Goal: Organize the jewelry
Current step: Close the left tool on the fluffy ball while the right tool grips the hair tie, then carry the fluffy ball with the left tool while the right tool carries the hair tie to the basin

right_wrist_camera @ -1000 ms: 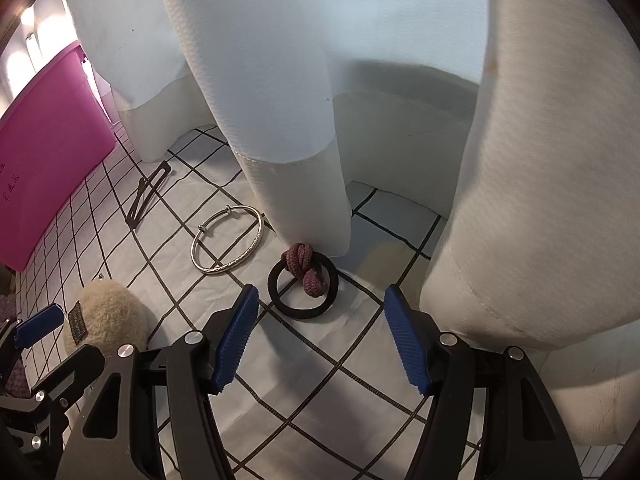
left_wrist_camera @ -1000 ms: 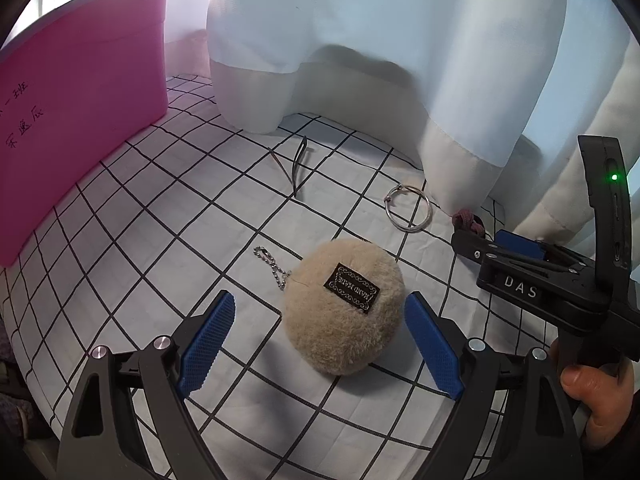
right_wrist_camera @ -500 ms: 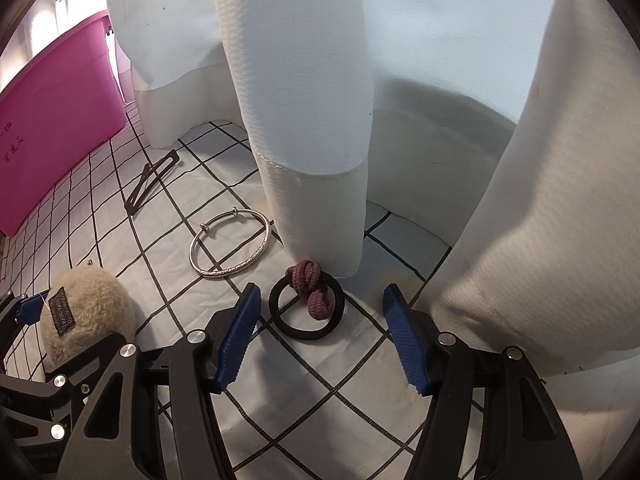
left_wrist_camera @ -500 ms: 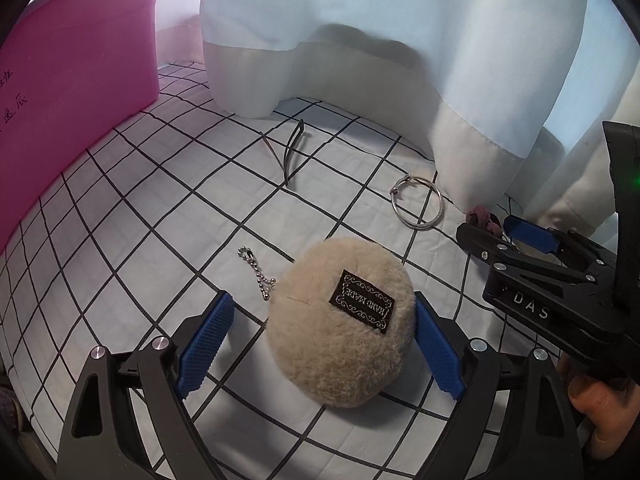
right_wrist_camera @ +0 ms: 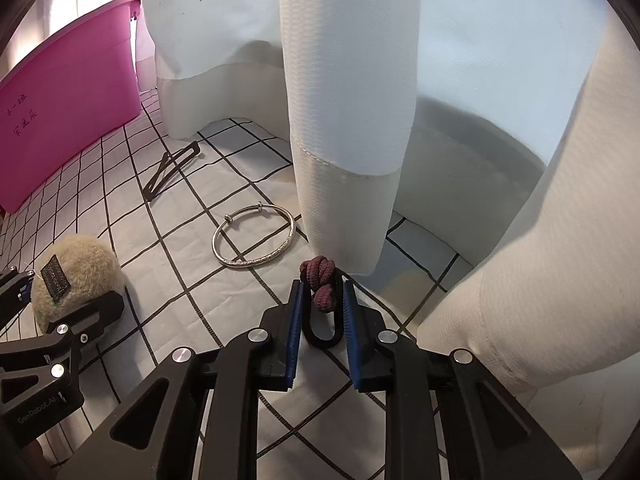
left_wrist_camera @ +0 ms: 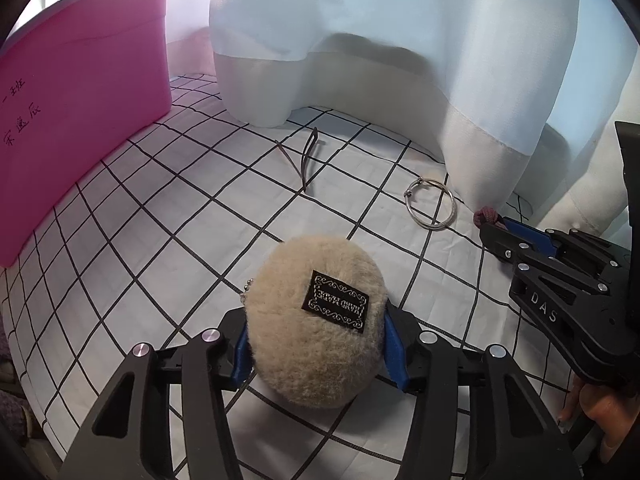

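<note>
Item one: round beige plush pompom keychain [left_wrist_camera: 318, 320] with a black woven label and a short ball chain, on the white black-gridded cloth [left_wrist_camera: 168, 216]. The left gripper [left_wrist_camera: 316, 350] was clamped on its sides, blue pads pressed into the fur; label turned up toward the camera, chain trailing out behind it to the left.

Item two: black elastic hair tie with a maroon knotted cord [right_wrist_camera: 322, 300], pinched narrow between the right gripper [right_wrist_camera: 320, 322] pads. Squeezed into a long loop, its long axis ran forward along the fingers, knot at the far end, beside the hem of the white curtain [right_wrist_camera: 344, 120].

Item three: thin silver bangle [right_wrist_camera: 254, 240], flat on the cloth just left of the tie, apart from it.

Item four: dark slim metal hair clip [right_wrist_camera: 172, 170], flat, farther back, long axis slanting toward the curtain.

Item five: pink plastic tub [left_wrist_camera: 80, 92] with handwritten characters, far left.
</note>
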A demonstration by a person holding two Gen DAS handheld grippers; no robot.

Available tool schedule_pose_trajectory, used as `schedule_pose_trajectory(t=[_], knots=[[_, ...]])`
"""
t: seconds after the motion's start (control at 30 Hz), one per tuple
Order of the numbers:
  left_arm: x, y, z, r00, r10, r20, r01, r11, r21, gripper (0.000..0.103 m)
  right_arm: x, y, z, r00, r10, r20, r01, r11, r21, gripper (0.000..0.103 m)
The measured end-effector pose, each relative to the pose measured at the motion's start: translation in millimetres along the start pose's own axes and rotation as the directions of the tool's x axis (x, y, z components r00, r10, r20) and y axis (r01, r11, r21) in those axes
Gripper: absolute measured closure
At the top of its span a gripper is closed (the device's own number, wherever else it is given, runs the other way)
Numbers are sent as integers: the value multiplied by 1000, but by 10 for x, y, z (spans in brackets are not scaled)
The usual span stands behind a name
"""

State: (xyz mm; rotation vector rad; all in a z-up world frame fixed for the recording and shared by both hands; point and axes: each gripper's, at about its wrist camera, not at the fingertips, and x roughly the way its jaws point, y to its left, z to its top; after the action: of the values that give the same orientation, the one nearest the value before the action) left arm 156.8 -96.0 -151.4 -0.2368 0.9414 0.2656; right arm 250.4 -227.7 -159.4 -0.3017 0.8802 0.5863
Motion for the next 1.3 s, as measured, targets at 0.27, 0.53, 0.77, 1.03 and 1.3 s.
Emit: schedule_pose_trajectory(t=[0.27, 0.53, 0.77, 1.03, 1.3], knots=[[-234, 134, -23, 999, -25, 33, 25, 1000, -8, 53, -277, 126, -182, 999, 47, -9, -46, 998, 31, 84], [-667, 302, 73, 994, -18, 110, 20, 1000, -16, 53, -701, 249, -202, 995, 100, 2, -100, 994, 55, 84], [-1261, 468, 274, 976, 6, 216, 5, 999, -50, 53, -1145, 283, -15, 988, 141, 67, -145, 988, 60, 84], [-2099, 866, 453, 939, 100, 330, -69, 992, -104, 53, -1570, 568, 388, 958, 233, 165, -234, 972, -11, 84], [-2521, 1684, 626, 912, 202, 358, -141, 972, -188, 53, -1726, 1130, 917, 920, 321, 224, -320, 946, -45, 84]])
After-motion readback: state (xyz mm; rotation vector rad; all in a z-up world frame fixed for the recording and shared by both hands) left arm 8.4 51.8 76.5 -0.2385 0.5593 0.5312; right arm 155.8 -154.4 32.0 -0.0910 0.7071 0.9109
